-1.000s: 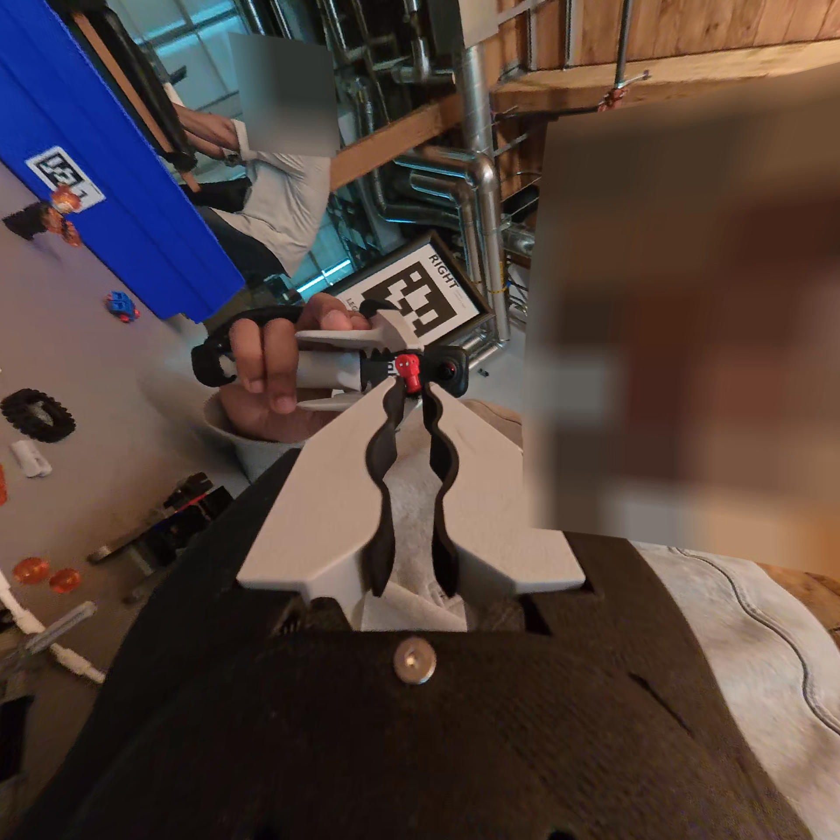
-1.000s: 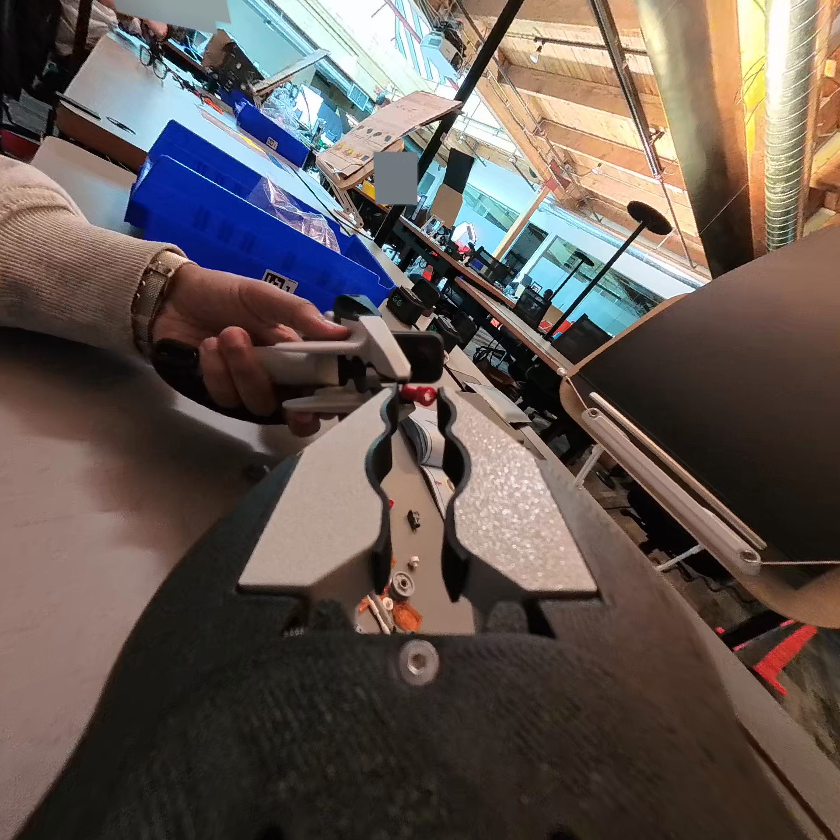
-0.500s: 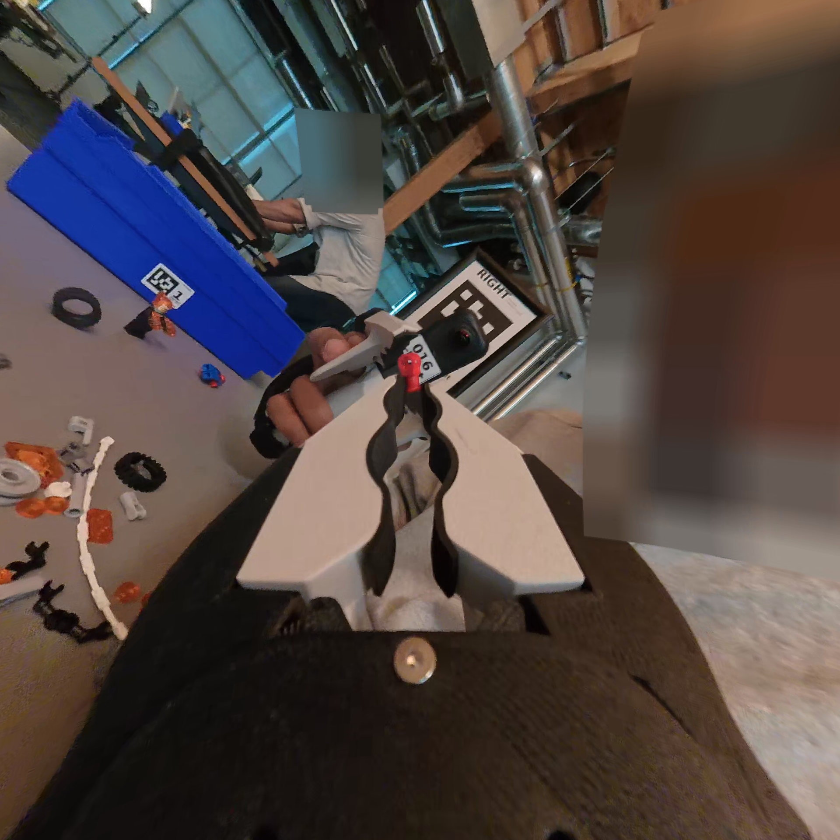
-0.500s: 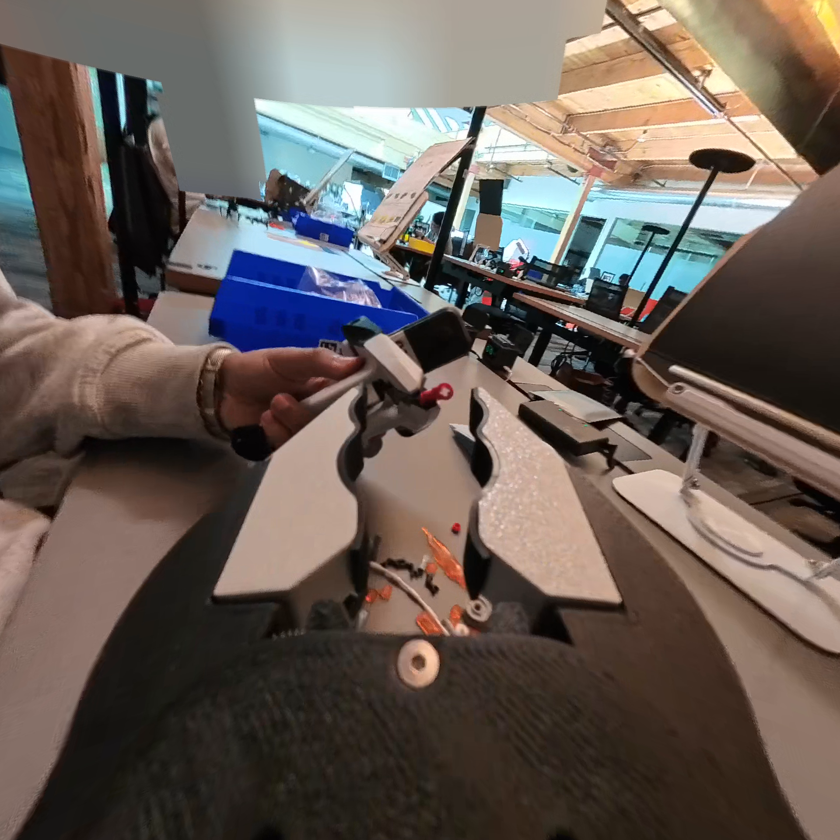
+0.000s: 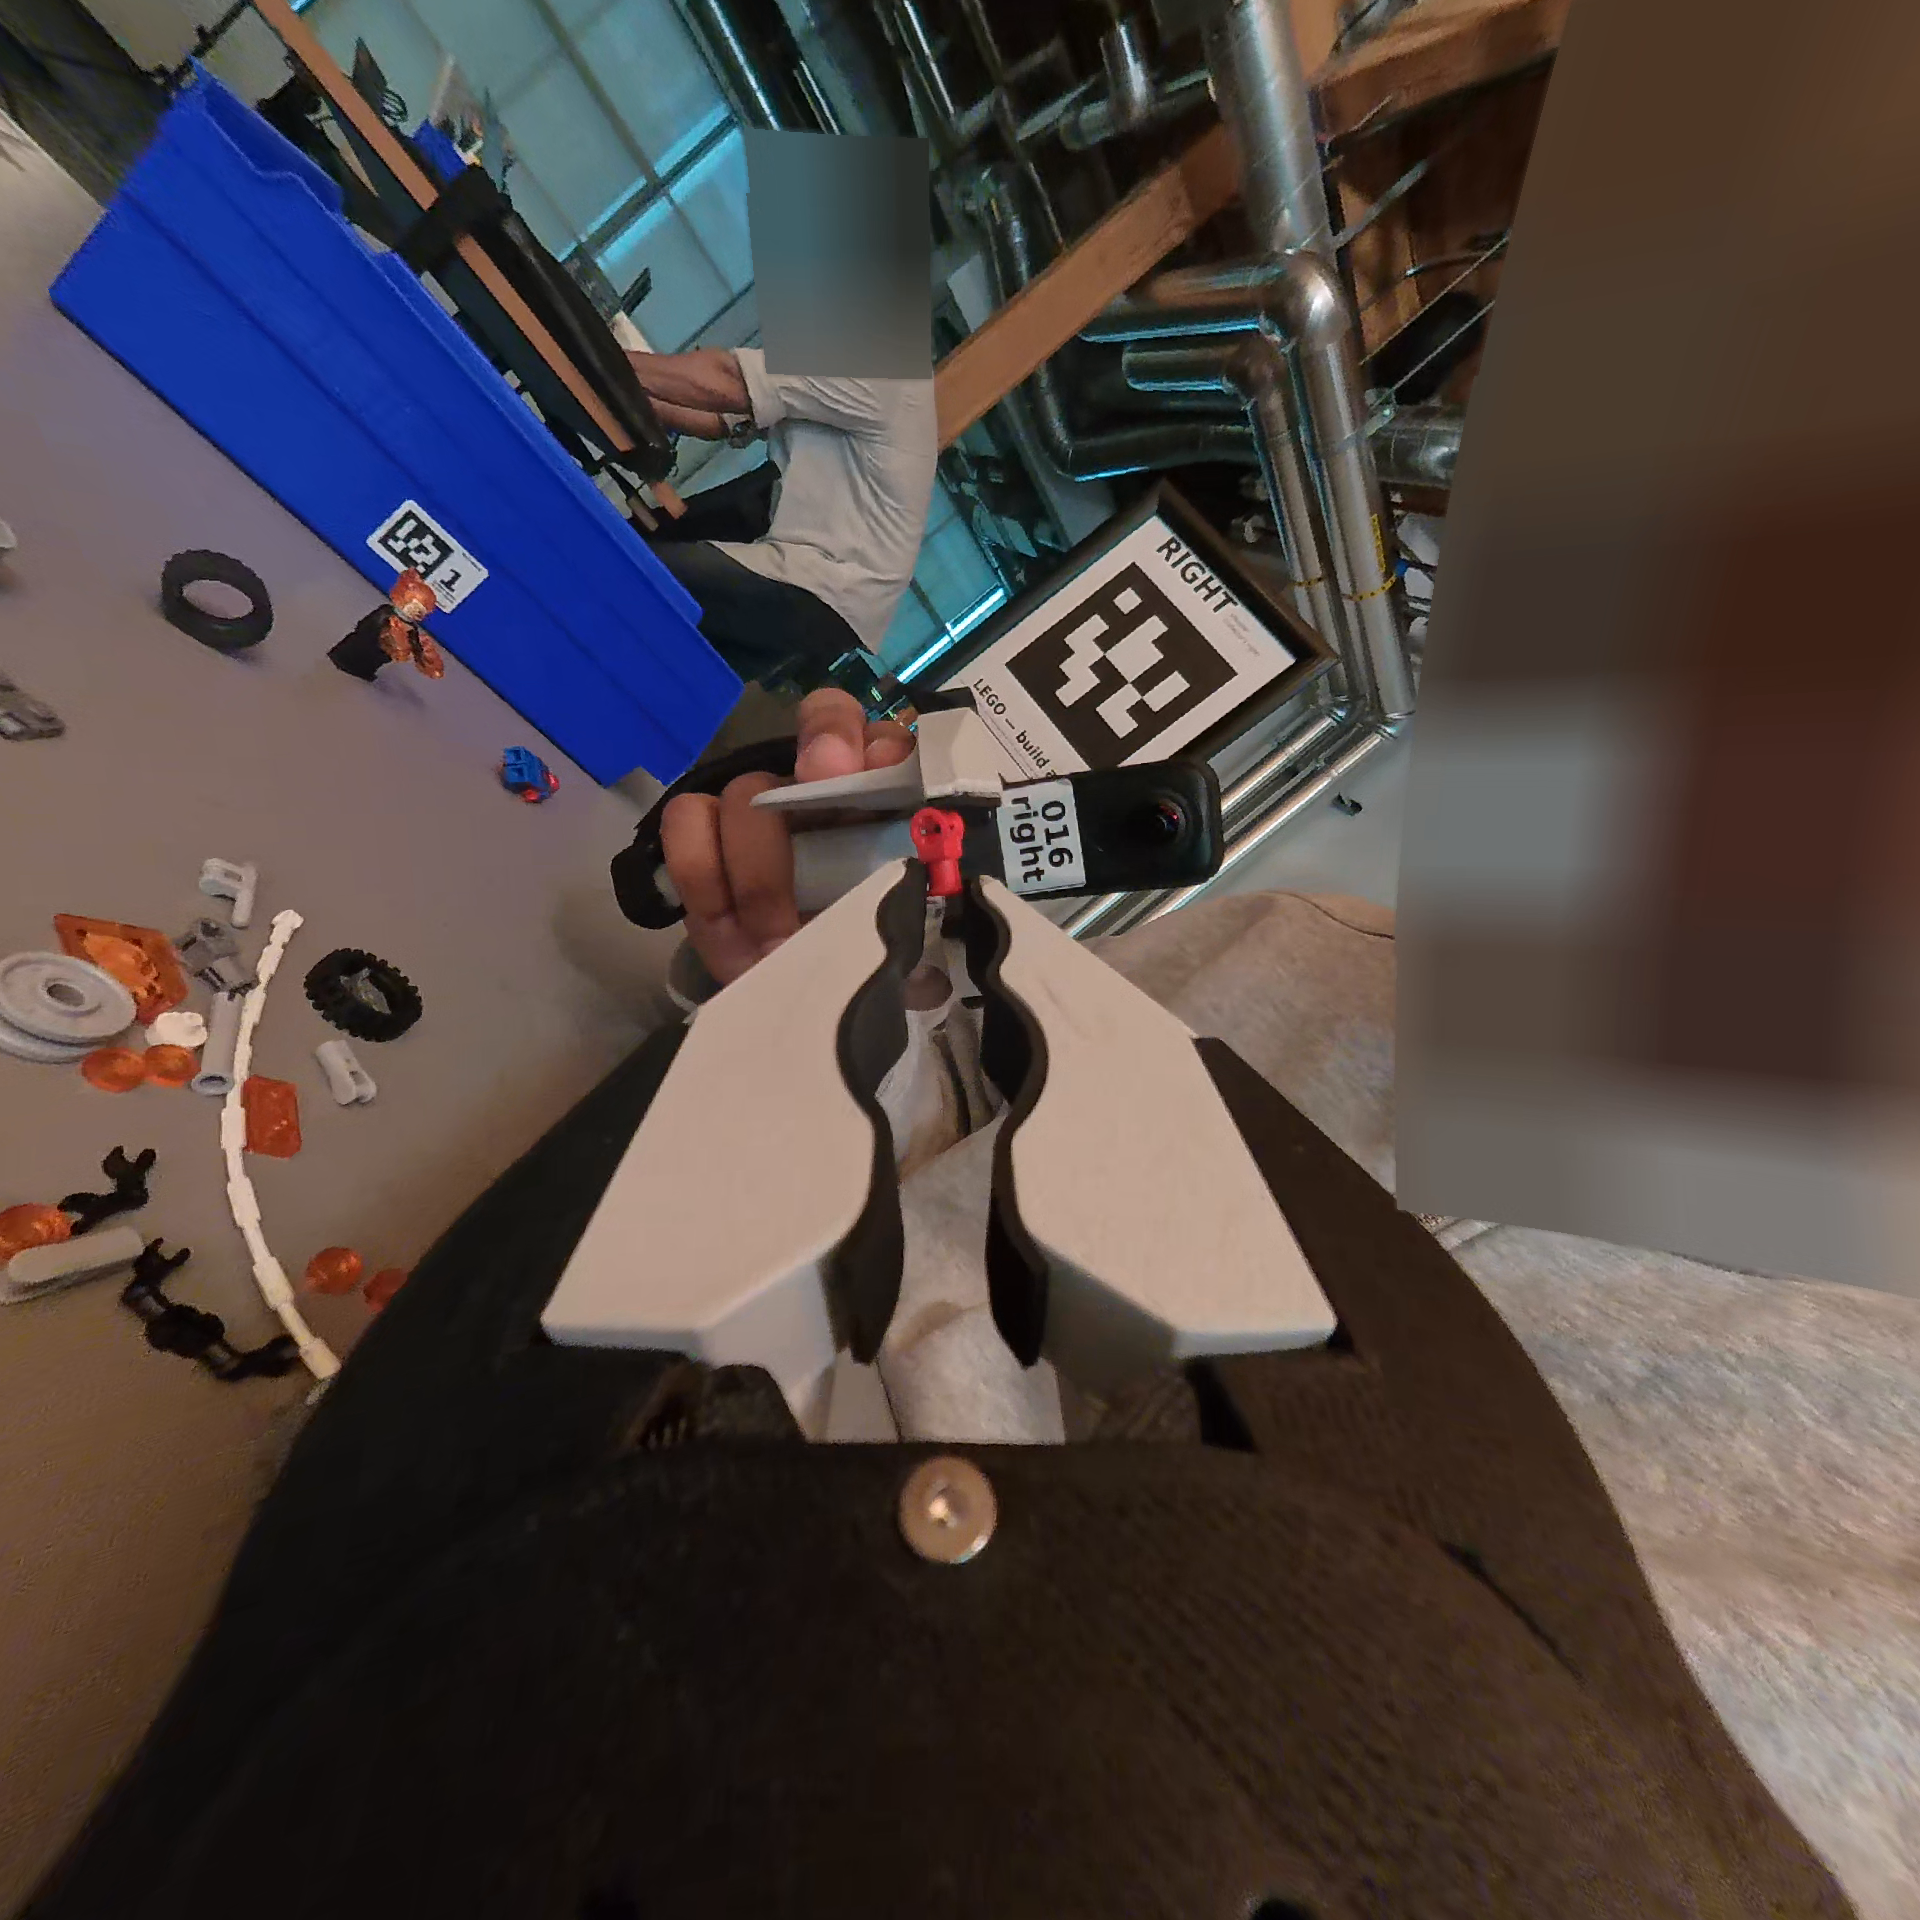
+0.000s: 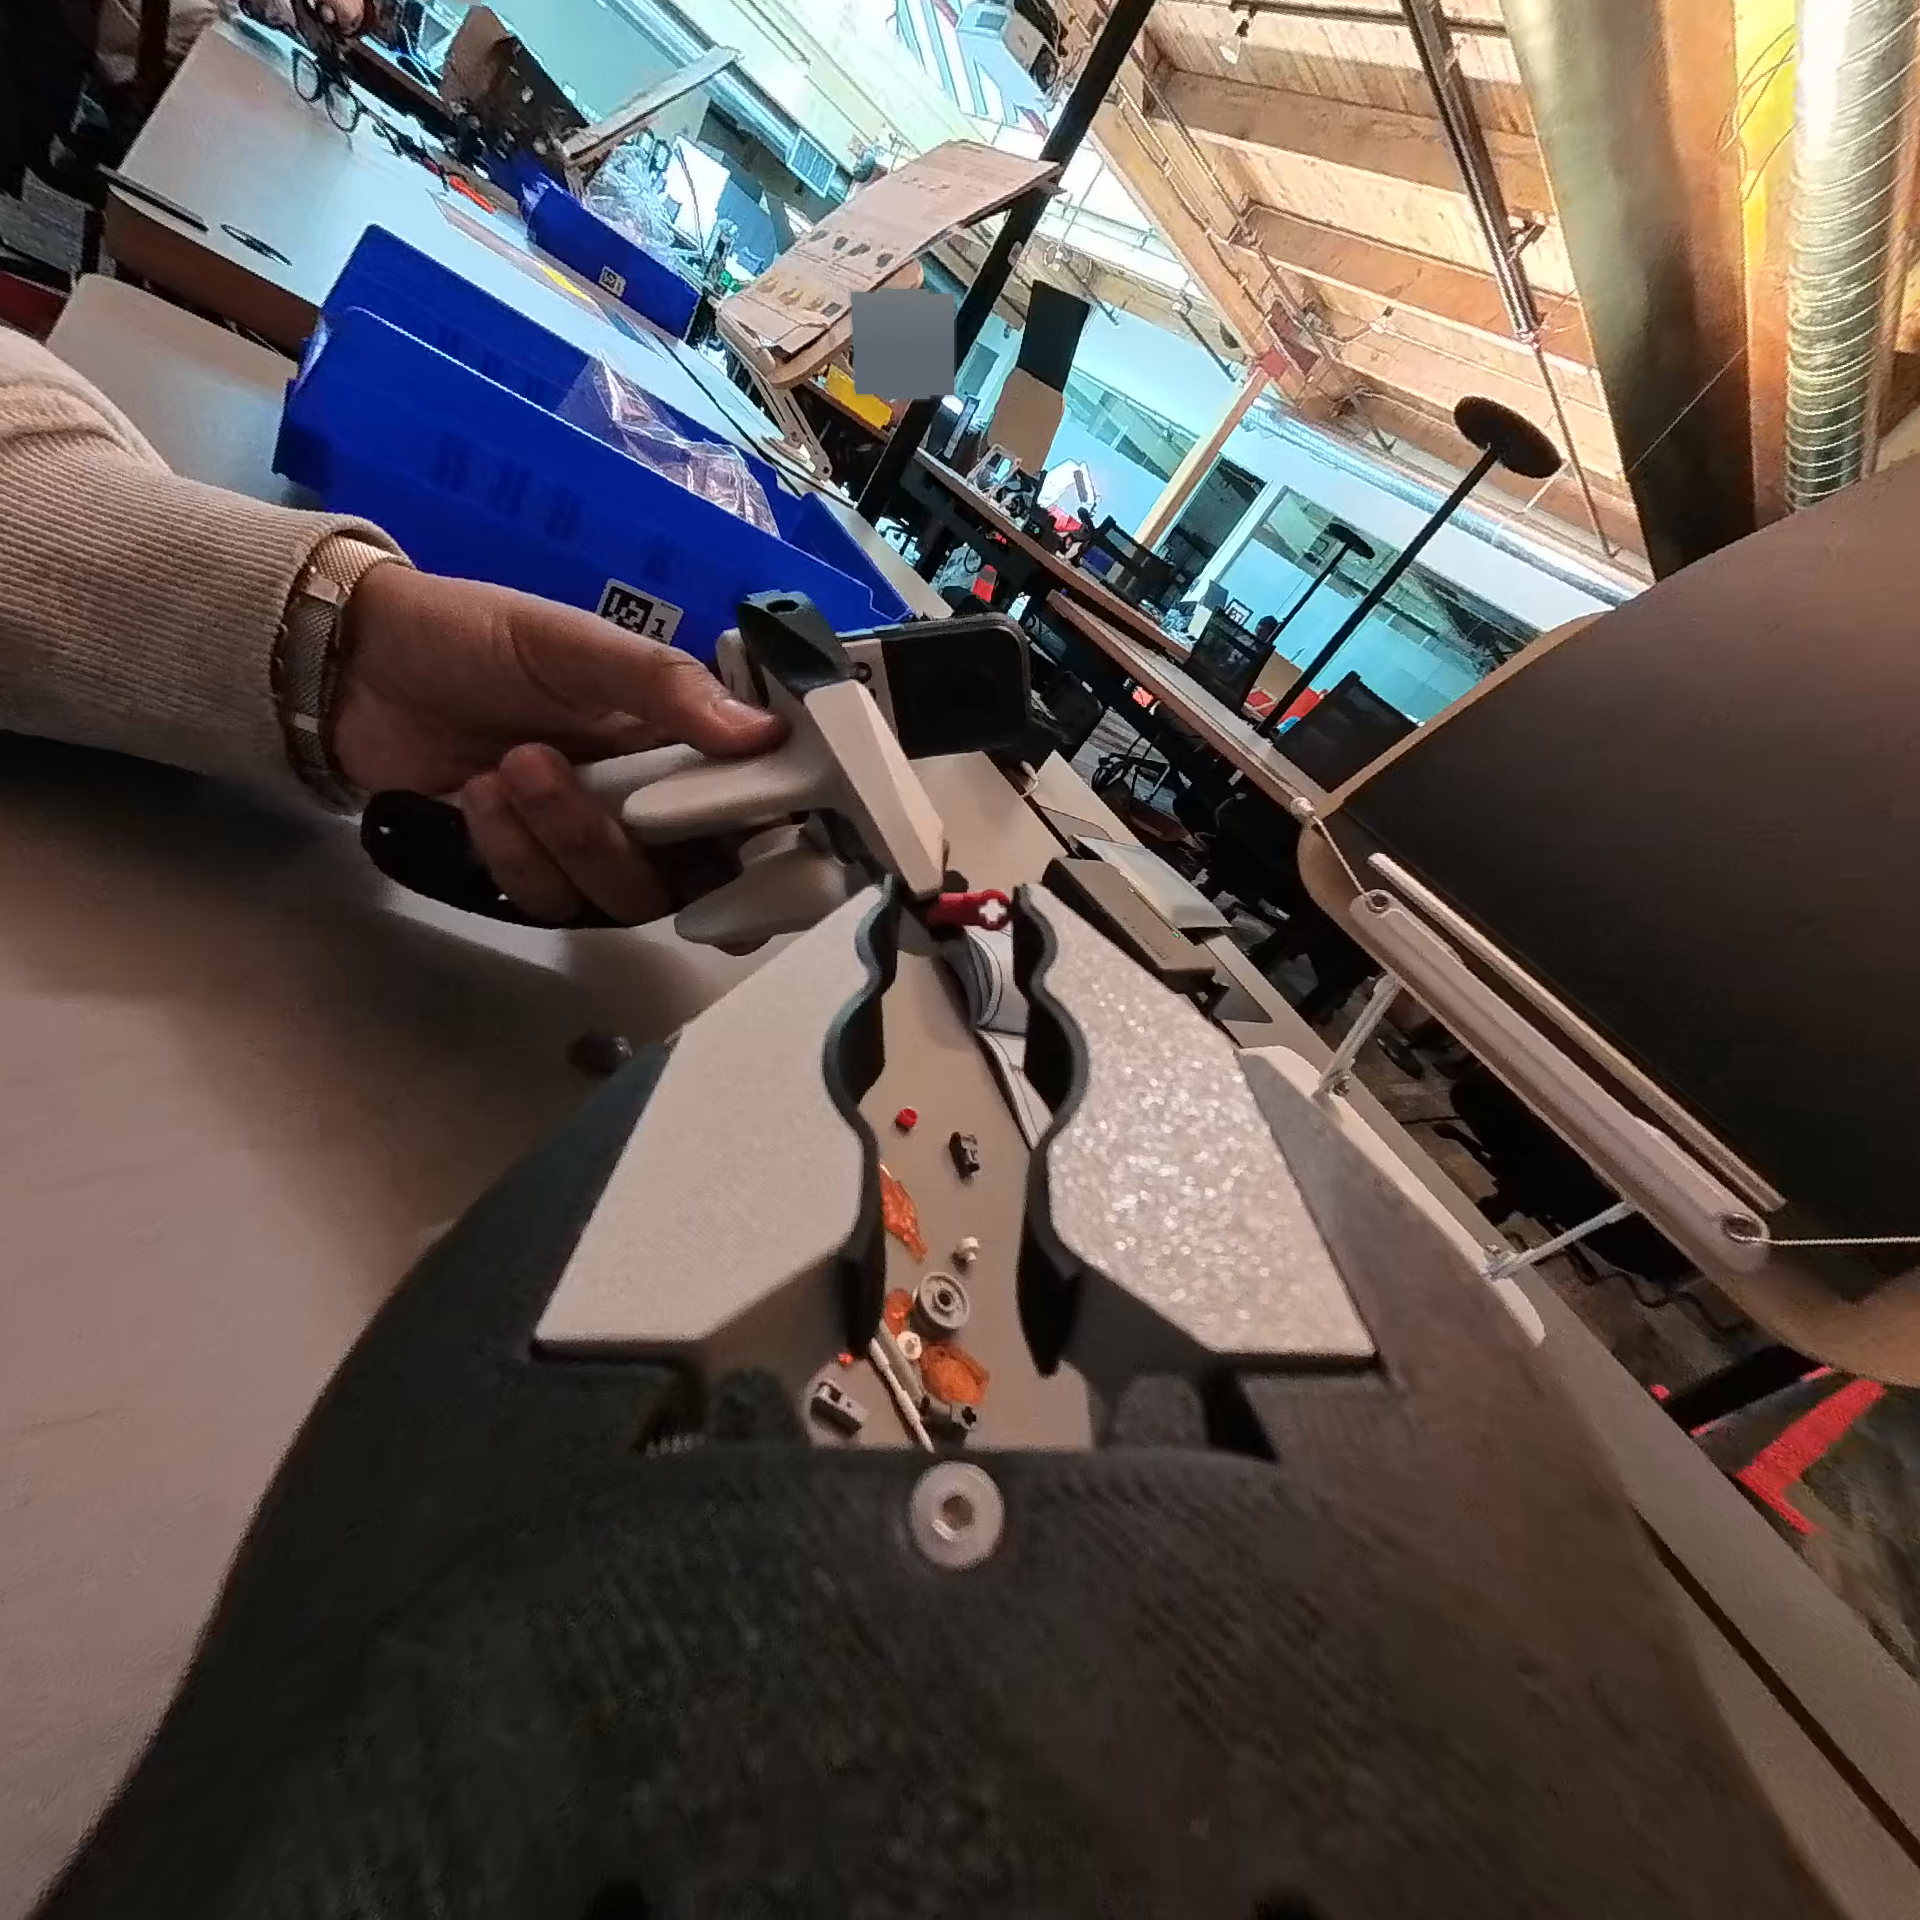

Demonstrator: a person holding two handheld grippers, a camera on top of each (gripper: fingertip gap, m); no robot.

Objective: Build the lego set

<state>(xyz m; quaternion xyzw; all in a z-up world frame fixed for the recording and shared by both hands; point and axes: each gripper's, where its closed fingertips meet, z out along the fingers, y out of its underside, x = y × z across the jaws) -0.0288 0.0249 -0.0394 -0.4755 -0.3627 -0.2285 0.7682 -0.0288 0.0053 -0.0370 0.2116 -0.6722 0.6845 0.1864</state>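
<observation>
Step in hand, as we read it: a mid-air handover or mating of one small part, w/ both tools lifted off the bench [image 5: 416, 831]. Our left gripper [image 5: 940, 883] has its fingers pinched nearly together on a red pin [image 5: 938, 844], which sticks up past the tips; a bit of grey shows just under it, can't tell if that's a second part. In the right wrist view the same red pin [image 6: 966, 910] lies crosswise between the tips of our right gripper [image 6: 956, 914], whose fingers stand at a narrow gap on either side and don't seem to touch it yet. Next move, we judge: line the right fingers square on the pin's free end, close gently, and only then let the left side loosen; the part is tiny and slick, so a skewed pinch could flick it away. The pin looks like glossy red plastic, short, w/ a cross-shaped end facing right. The rest of the set lies unbuilt on the bench: black tyre [image 5: 216, 601], white flex rod [image 5: 249, 1091], grey disc [image 5: 57, 1003], orange clear bits [image 5: 272, 1115], near a blue bin [image 5: 364, 416].
</observation>
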